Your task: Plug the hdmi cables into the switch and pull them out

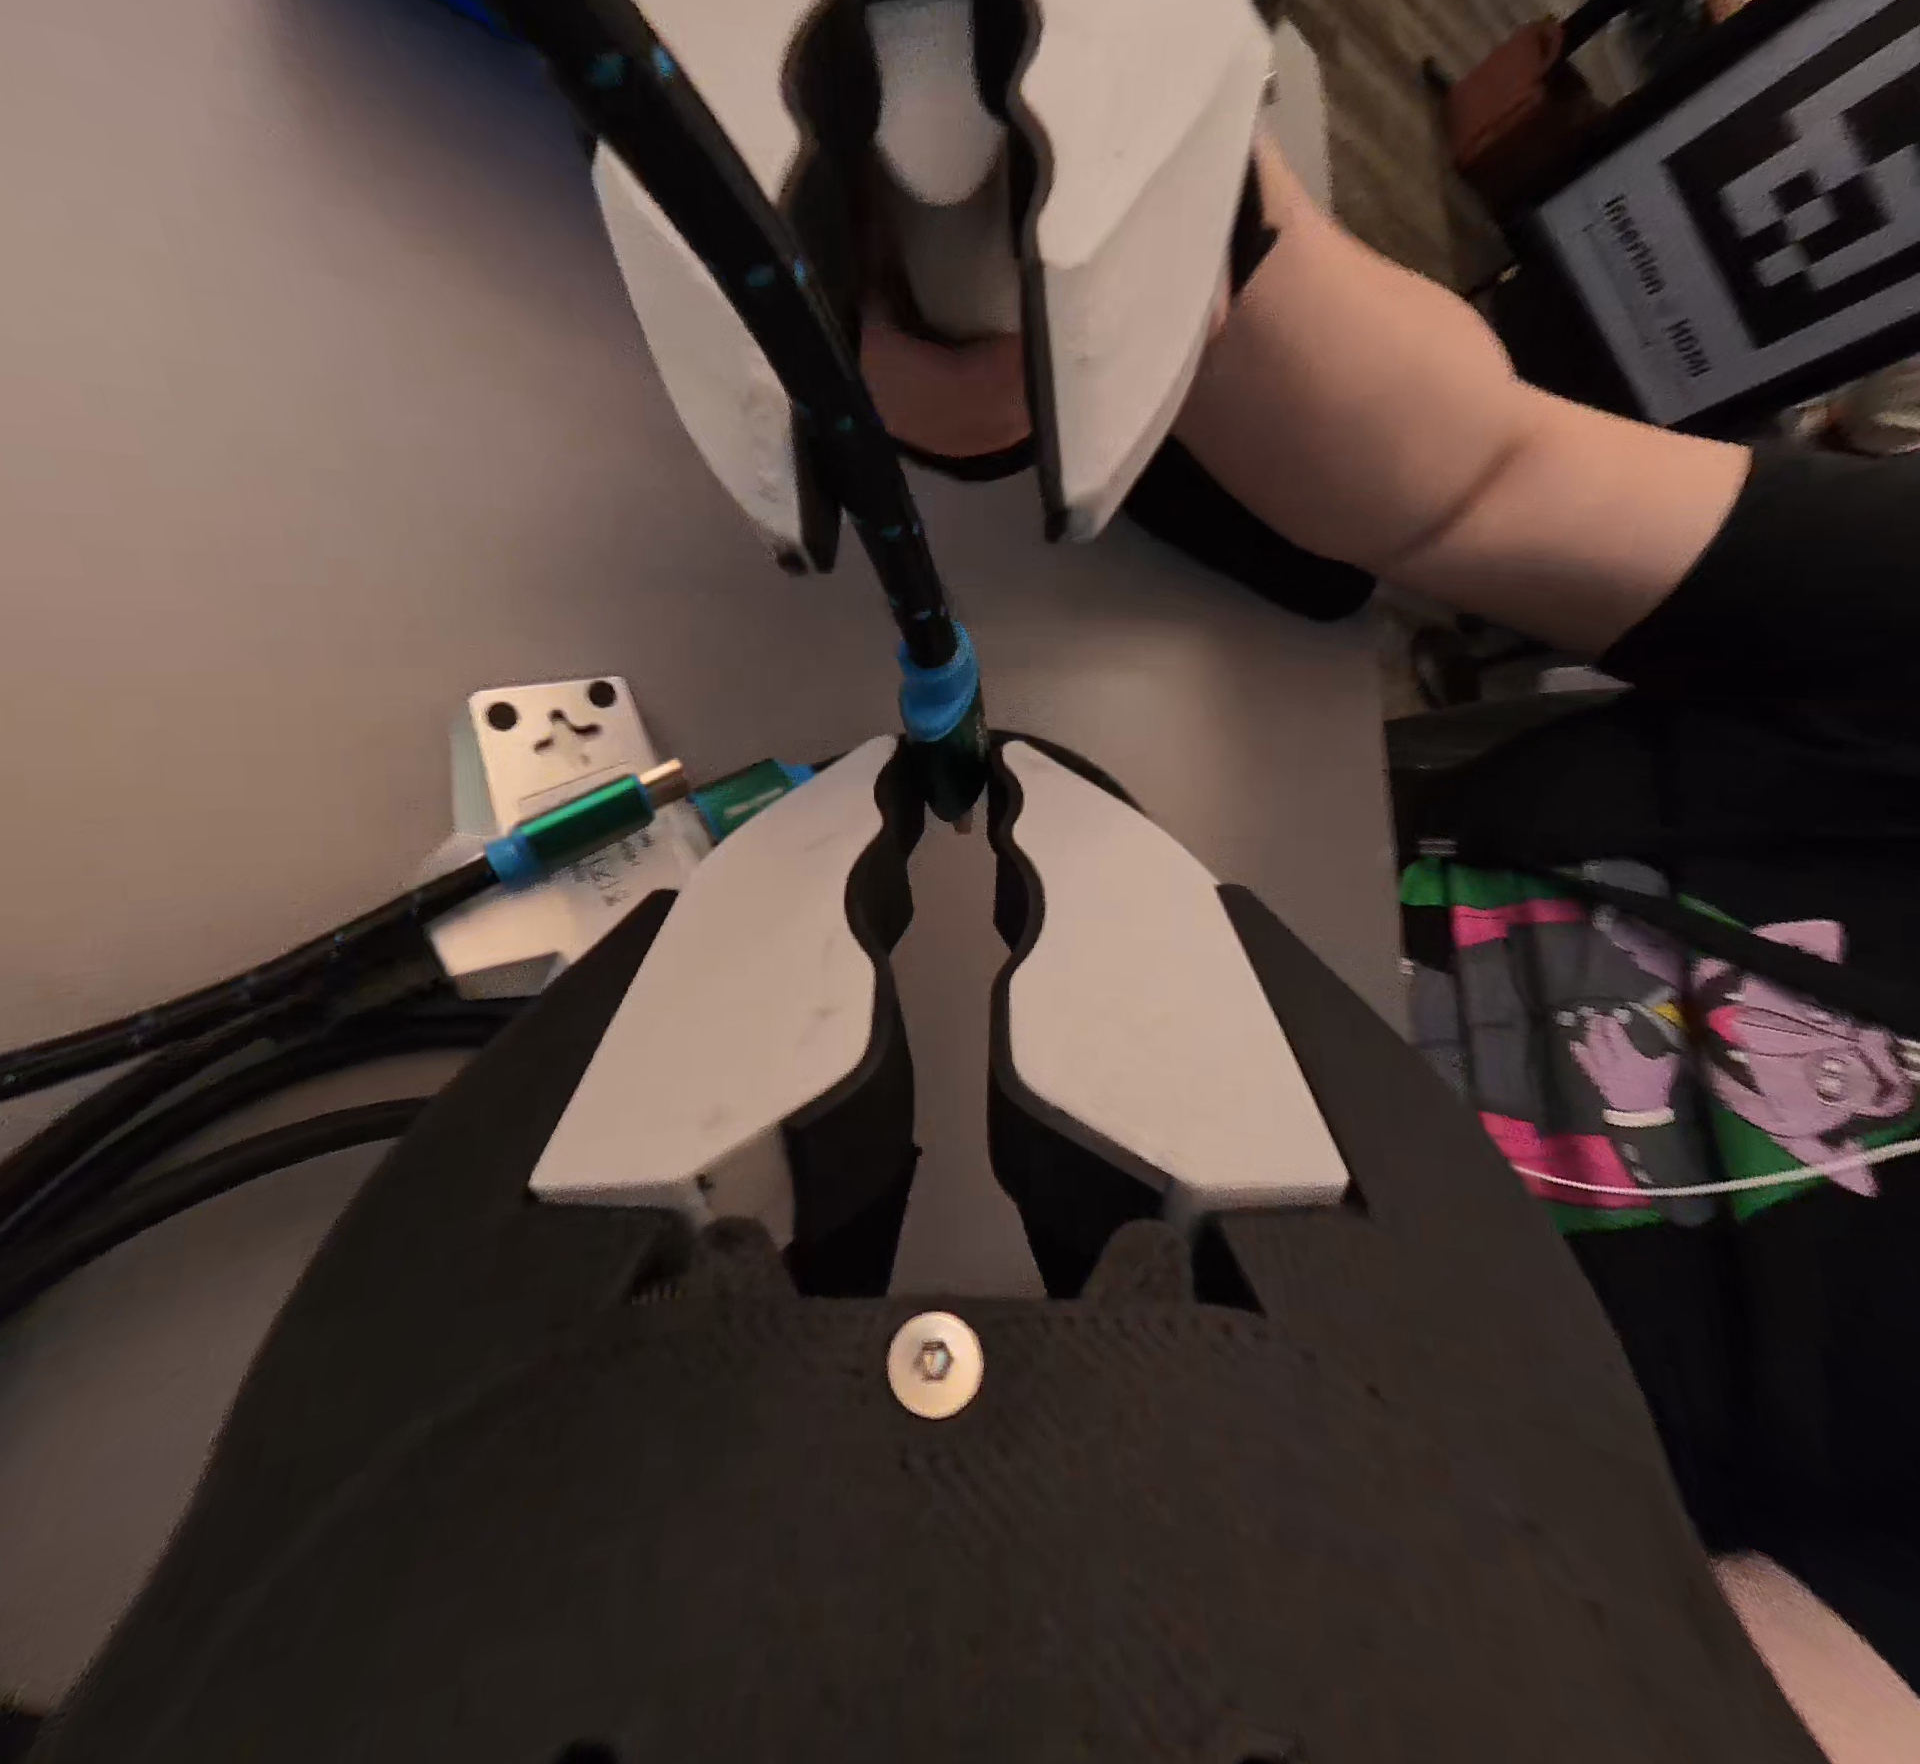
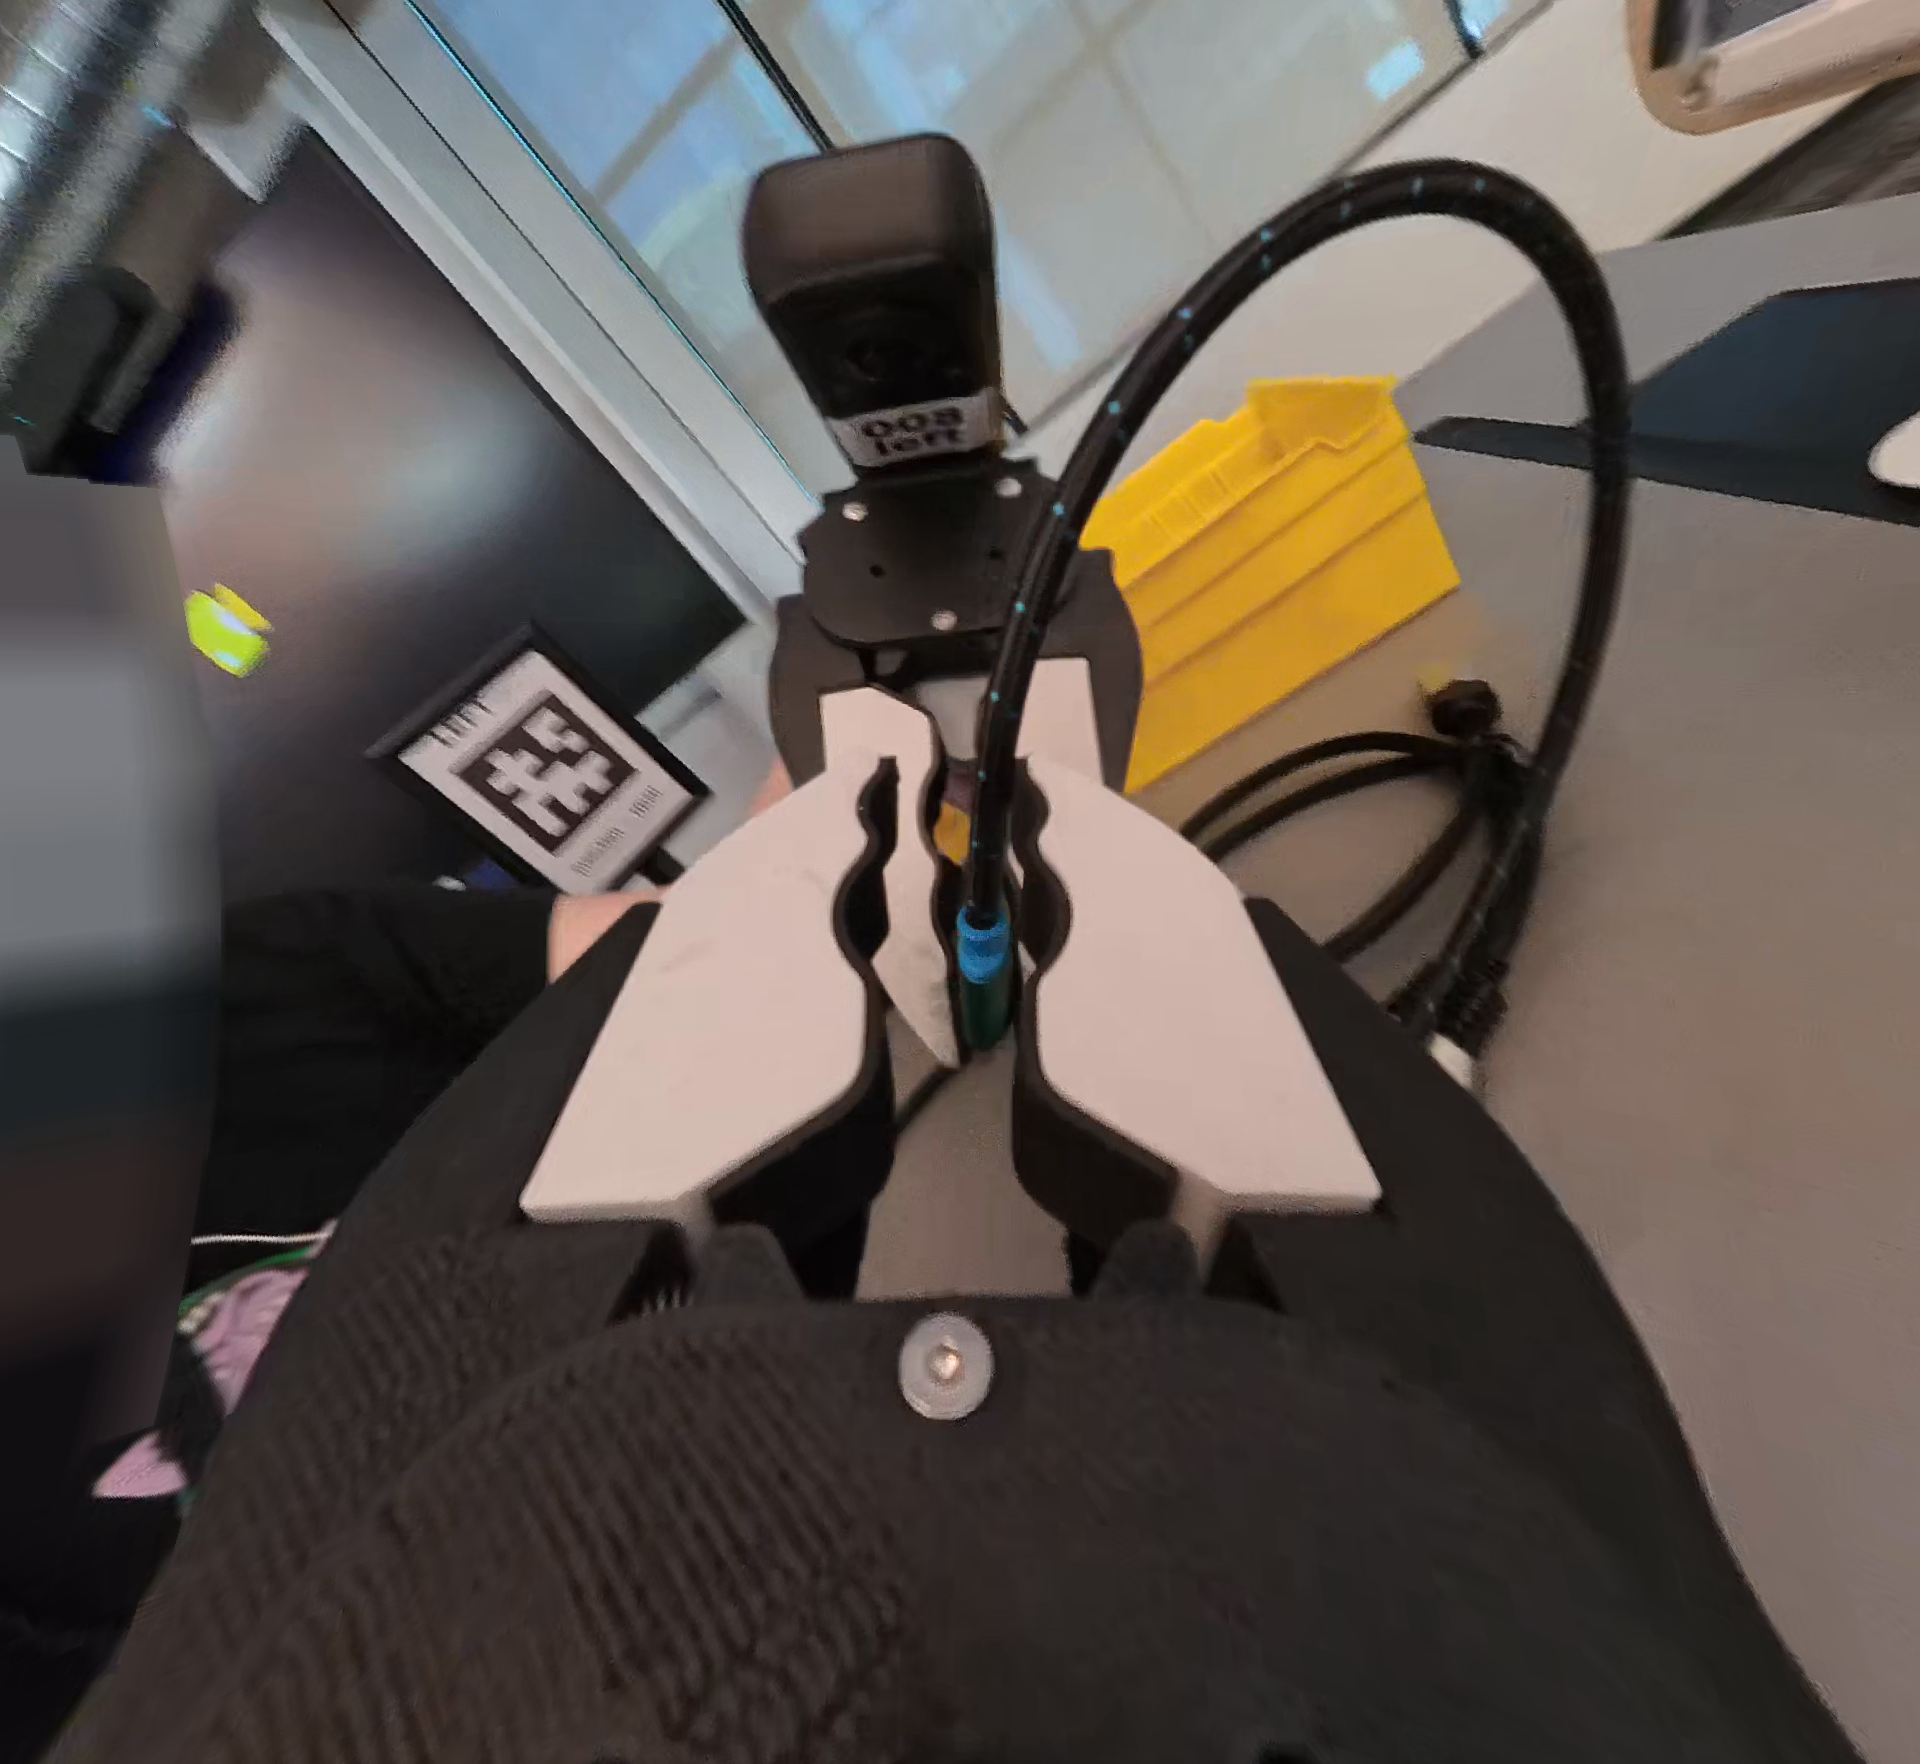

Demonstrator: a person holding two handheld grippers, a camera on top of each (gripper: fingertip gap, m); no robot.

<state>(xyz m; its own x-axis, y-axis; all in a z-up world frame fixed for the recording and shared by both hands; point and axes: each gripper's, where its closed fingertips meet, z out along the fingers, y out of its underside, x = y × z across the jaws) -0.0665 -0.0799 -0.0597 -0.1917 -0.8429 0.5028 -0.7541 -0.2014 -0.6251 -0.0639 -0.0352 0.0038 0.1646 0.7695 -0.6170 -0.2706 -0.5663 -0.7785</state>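
A grey table (image 1: 260,384) carries the work, with windows (image 2: 935,52) behind. The left gripper (image 1: 948,784) pinches the green plug (image 1: 951,774) of a black braided HDMI cable (image 1: 727,187) at its fingertips. Facing it, the right gripper (image 2: 961,810) stands spread, its fingers either side of that plug without pressing it. Left of the plug lies the white switch (image 1: 551,841), a second green plug (image 1: 592,821) resting on it unplugged. A yellow bin (image 2: 1278,561) sits beyond.

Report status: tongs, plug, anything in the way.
Left tongs shut on plug, tip grip. Right tongs open, cable running past one finger. Plug not in switch; second plug lying across it.
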